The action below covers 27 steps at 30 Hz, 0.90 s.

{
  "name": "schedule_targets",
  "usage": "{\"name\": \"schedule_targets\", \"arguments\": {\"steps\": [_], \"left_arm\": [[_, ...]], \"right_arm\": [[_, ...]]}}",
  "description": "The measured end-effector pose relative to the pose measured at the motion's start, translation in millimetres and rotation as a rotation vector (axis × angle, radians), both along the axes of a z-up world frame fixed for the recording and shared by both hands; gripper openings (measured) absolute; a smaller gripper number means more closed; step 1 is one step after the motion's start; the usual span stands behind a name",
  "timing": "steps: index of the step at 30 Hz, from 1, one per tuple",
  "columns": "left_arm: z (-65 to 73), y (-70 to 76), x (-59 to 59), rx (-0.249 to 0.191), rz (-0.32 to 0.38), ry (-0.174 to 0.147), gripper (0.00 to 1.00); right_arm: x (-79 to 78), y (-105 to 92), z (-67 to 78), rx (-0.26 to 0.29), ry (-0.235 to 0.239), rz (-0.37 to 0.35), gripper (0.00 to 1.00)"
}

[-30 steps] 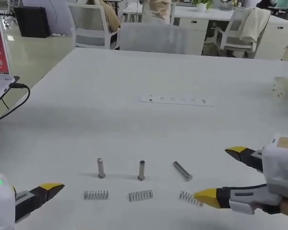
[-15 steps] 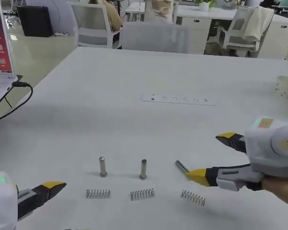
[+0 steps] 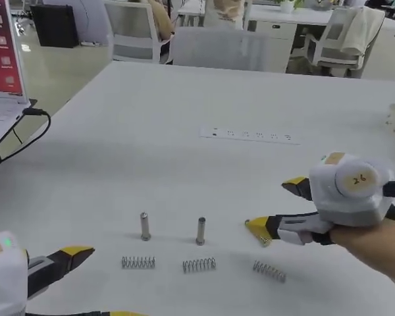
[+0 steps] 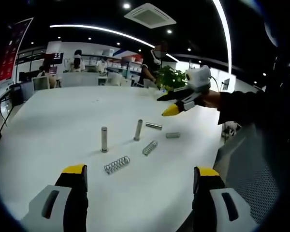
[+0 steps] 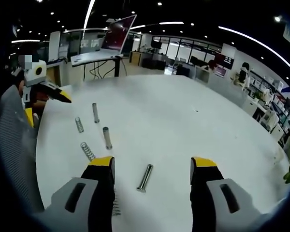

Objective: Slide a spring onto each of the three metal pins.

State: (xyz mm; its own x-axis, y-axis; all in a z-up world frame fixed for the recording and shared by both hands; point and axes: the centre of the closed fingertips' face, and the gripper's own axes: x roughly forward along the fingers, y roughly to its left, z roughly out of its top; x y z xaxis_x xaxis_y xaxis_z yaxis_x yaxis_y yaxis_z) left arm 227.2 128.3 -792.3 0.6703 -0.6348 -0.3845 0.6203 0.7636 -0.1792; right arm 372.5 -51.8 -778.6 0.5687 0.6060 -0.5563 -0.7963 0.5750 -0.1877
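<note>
The right gripper [image 5: 152,163] hovers with jaws apart; the fallen pin [image 5: 145,178] lies between them on the worktop [image 5: 183,116]. The left gripper [image 4: 141,171] has its jaws apart, a spring [image 4: 117,165] ahead.

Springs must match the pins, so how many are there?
3, in a row: left spring before the left upright pin, middle spring before the middle upright pin, right spring by the lying pin near the right gripper. None seems hidden.

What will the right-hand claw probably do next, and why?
Probably lower the open right gripper and close it on the lying pin, which sits just ahead, between its jaws. The two other pins stand upright; this one lies flat, so it likely needs picking up first.
</note>
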Motion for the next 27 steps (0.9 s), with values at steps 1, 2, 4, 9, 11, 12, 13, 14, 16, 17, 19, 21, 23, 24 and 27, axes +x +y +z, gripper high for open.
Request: {"name": "schedule_targets", "arguments": {"steps": [1, 2, 4, 9, 11, 12, 13, 14, 16, 17, 19, 21, 23, 24, 27], "left_arm": [[0.0, 0.3, 0.1, 0.0, 0.001, 0.0, 0.87], [0.0, 0.6, 0.1, -0.001, 0.002, 0.0, 0.87], [0.0, 0.5, 0.1, -0.001, 0.002, 0.0, 0.87], [-0.6, 0.6, -0.1, 0.001, 0.003, 0.002, 0.87], [-0.6, 0.5, -0.1, 0.0, 0.002, 0.003, 0.87], [-0.9, 0.4, -0.1, 0.001, 0.001, 0.004, 0.87], [-1.3, 0.3, -0.3, 0.002, 0.0, 0.005, 0.87], [-1.5, 0.1, -0.4, 0.003, -0.002, 0.006, 0.87], [-1.7, -0.1, -0.5, 0.002, -0.003, 0.006, 0.87], [-1.9, 0.0, -0.5, 0.001, -0.002, 0.007, 0.87], [-1.7, 0.0, -0.6, 0.0, -0.001, 0.008, 0.87], [-1.6, -0.2, -0.6, -0.001, -0.002, 0.008, 0.86], [-2.1, 0.1, -0.6, -0.001, -0.002, 0.009, 0.86], [-2.1, 0.1, -0.5, -0.003, -0.002, 0.009, 0.86], [-2.3, 0.2, -0.5, -0.003, -0.002, 0.01, 0.86]], "right_arm": [[0.3, 0.1, -2.4, -0.008, 0.008, -0.005, 0.6], [1.3, 1.7, -4.8, -0.011, 0.013, -0.006, 0.58], [1.8, 3.5, -8.5, -0.014, 0.029, -0.014, 0.55], [3.2, 4.4, -19.7, -0.028, 0.059, -0.038, 0.47], [3.8, 4.5, -22.5, -0.029, 0.067, -0.049, 0.44], [3.9, 4.7, -24.6, -0.03, 0.074, -0.056, 0.42], [4.1, 5.3, -25.8, -0.03, 0.077, -0.058, 0.41], [4.8, 5.6, -28.1, -0.034, 0.083, -0.063, 0.4], [5.1, 6.8, -31.4, -0.039, 0.094, -0.068, 0.37], [5.3, 7.0, -32.7, -0.042, 0.098, -0.071, 0.36], [5.0, 9.0, -34.9, -0.043, 0.107, -0.07, 0.32], [6.6, 9.1, -36.9, -0.046, 0.11, -0.077, 0.3], [7.9, 8.8, -40.3, -0.053, 0.12, -0.084, 0.27], [8.4, 8.4, -41.4, -0.059, 0.119, -0.086, 0.25], [9.3, 8.1, -44.7, -0.061, 0.128, -0.091, 0.23]]}}
